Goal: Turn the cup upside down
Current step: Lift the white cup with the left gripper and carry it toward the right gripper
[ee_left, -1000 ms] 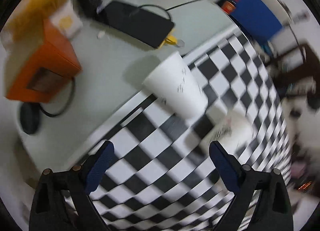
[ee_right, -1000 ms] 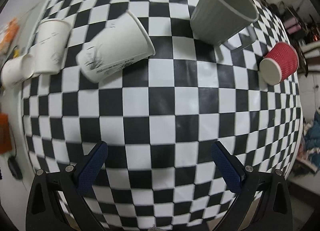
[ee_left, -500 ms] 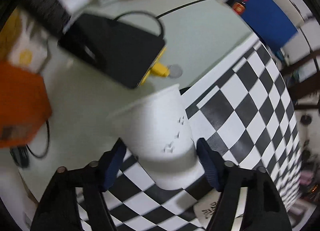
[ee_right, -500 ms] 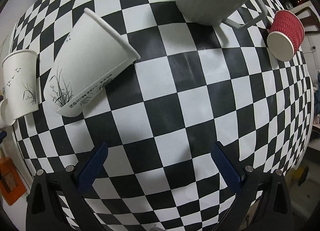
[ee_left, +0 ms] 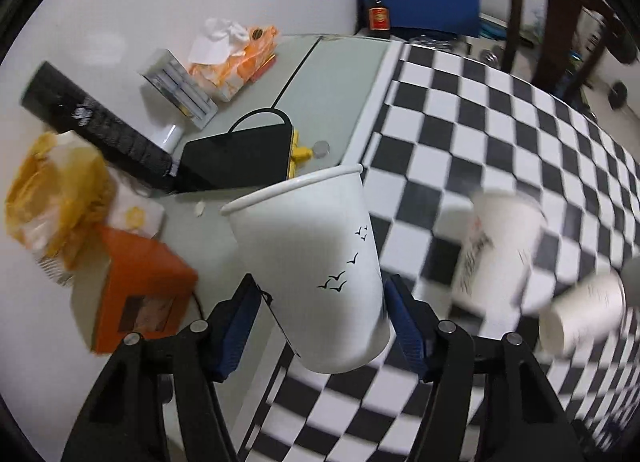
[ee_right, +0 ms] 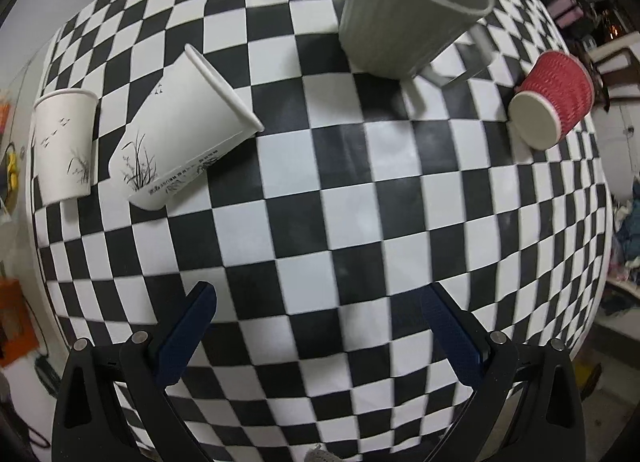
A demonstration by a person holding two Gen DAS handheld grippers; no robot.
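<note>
My left gripper (ee_left: 320,326) is shut on a white paper cup with small black birds (ee_left: 316,262), holding it near its base. The cup is tilted, mouth up and away from me, lifted over the edge of the checkered cloth (ee_left: 500,141). It also shows in the right wrist view (ee_right: 64,145) at the far left, mouth up. My right gripper (ee_right: 320,330) is open and empty above the checkered cloth (ee_right: 340,221). A second white cup with a grass print (ee_right: 180,141) stands tilted beside the first.
A grey ribbed mug (ee_right: 408,9) and a red ribbed paper cup on its side (ee_right: 552,101) are at the far right. Two blurred white cups (ee_left: 500,250) (ee_left: 584,314) show right of the held cup. An orange box (ee_left: 136,294), black device (ee_left: 240,157) and tissue pack (ee_left: 236,53) are left.
My left gripper moved in around the bird cup, closed on it and lifted it, swinging the view rightward. My right gripper drifted slightly over the cloth and stayed open.
</note>
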